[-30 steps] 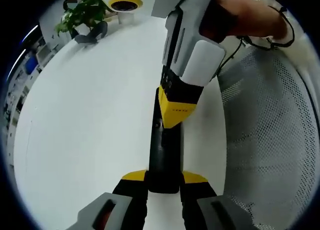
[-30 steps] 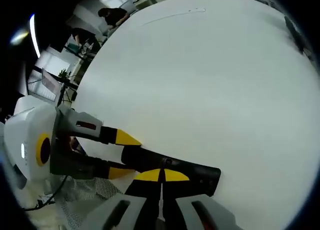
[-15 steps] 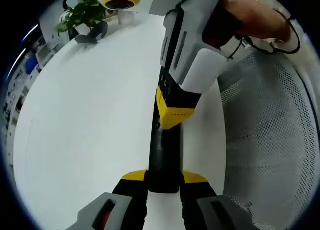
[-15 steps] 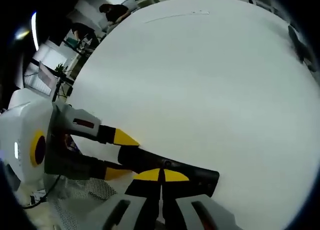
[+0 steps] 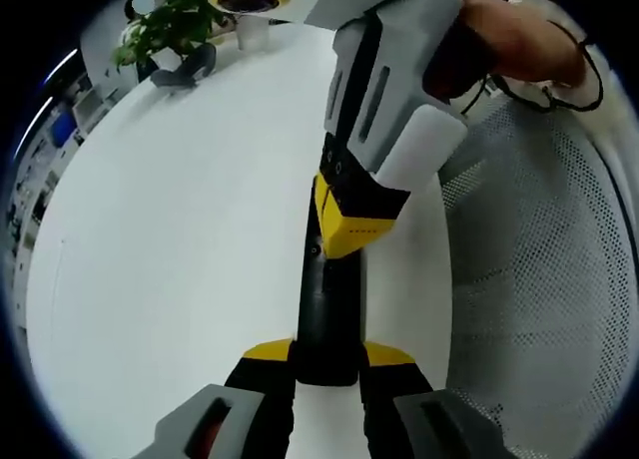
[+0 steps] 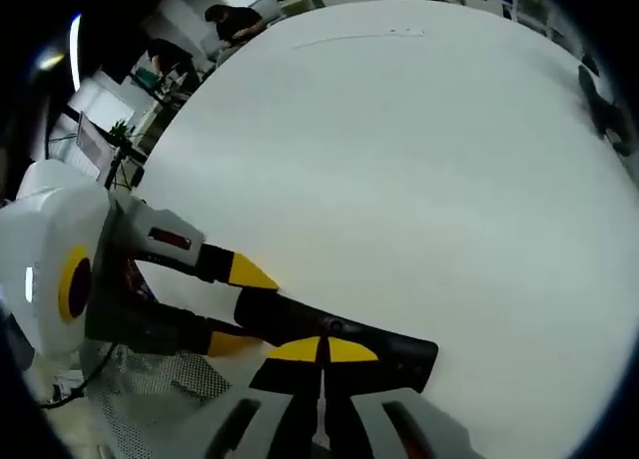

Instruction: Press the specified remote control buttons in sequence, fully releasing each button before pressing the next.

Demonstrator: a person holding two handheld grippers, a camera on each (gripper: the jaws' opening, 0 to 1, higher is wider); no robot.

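Since a second ago the right gripper has tilted slightly in the left gripper view, its white body leaning more across the upper frame; its yellow tips sit at the same spot on the remote control. The remote itself has not shifted.

Left gripper view: left gripper clamped on the near end of the black remote, yellow jaw tips pressed against both long sides. The remote lies flat on the white table, close to the table's edge, beyond which a white mesh chair back shows. The right gripper comes down from above with jaws together, tips touching the remote's upper face about midway along it. A hand holds it. At the table's far edge: a potted plant, a dark object beside it, a white cup.

Right gripper view: right gripper, yellow tips closed with no gap, resting on the remote's top. The left gripper enters from the left, one jaw on each side of the remote's end. A person is bent over at a desk beyond the table's far edge.
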